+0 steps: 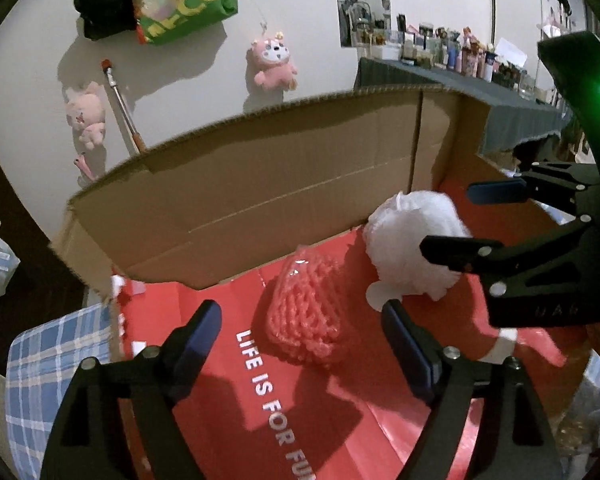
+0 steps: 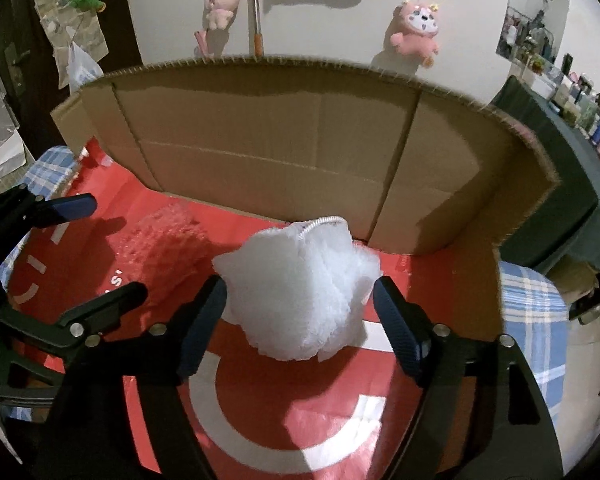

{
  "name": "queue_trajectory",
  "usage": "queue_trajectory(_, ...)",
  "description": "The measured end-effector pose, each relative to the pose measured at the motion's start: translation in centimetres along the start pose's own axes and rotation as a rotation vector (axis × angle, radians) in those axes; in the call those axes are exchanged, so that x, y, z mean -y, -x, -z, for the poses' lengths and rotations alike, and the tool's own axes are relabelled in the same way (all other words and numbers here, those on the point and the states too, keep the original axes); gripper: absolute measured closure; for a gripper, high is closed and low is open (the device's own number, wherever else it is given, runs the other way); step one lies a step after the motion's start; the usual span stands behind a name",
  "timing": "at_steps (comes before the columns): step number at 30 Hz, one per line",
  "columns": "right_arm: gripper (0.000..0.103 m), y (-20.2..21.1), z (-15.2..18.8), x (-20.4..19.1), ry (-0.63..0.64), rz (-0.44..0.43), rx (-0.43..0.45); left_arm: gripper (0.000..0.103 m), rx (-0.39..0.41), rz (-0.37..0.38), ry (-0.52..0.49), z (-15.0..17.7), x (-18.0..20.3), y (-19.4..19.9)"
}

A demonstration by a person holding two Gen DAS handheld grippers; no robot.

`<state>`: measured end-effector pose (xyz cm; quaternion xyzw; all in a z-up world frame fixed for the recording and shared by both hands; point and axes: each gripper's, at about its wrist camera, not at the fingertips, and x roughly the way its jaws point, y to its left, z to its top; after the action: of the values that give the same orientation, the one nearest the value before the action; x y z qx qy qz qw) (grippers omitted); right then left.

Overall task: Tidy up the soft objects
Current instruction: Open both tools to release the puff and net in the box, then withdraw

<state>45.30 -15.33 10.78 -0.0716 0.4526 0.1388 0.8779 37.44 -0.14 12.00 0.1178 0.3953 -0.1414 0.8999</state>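
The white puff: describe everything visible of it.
The white puff is a fluffy, bunched ball of mesh-like white material with a white cord loop at its top. It rests on the red sheet before the cardboard wall, between the open right gripper fingers; whether they touch it is unclear. The pink net lies apart.

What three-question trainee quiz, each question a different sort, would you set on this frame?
1. True or false: the right gripper is clamped on the white fluffy ball.
2. What lies just ahead of the left gripper: A) a green bag, B) the pink knitted piece, C) a bottle?
3. What colour is the printed sheet that both soft items rest on?

Key:
1. False. Its jaws stand open on either side of the ball, not pressing it.
2. B.
3. Red, with white print, in front of the cardboard wall.
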Motion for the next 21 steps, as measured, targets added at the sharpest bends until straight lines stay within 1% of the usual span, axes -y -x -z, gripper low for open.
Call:
queue_trajectory(3,0.026,2.2,0.0,0.1,-0.013,0.003,0.031,0.012,0.036,-0.002,0.021,0.3,0.0,2.0)
queue_trajectory(5,0.024,3.9,0.2,0.1,-0.023,0.005,0.055,0.01,0.063,-0.002,0.032,0.5,0.1,3.3)
queue_trajectory(7,0.019,5.5,0.7,-0.1,-0.027,0.008,0.078,0.008,0.094,0.003,0.049,0.7,0.3,5.2)
queue_trajectory(8,0.019,6.5,1.0,-0.2,-0.028,0.009,0.095,0.008,0.11,0.01,0.058,0.9,0.4,6.2)
queue_trajectory(10,0.019,8.5,1.6,-0.4,-0.027,0.013,0.129,0.002,0.137,0.016,0.073,1.3,0.5,7.8)
queue_trajectory(11,0.019,9.5,2.1,-0.5,-0.027,0.014,0.144,0.001,0.153,0.015,0.081,1.5,0.6,8.7)
queue_trajectory(14,0.018,12.7,3.4,-0.7,-0.036,0.001,0.194,0.0,0.208,0.029,0.099,2.4,1.4,11.6)
queue_trajectory(18,0.014,17.1,5.9,-1.4,-0.026,0.007,0.274,0.0,0.279,0.042,0.109,4.1,2.4,15.5)
queue_trajectory(21,0.014,20.0,8.0,-2.1,-0.021,0.01,0.325,0.0,0.307,0.061,0.123,5.7,3.0,18.0)
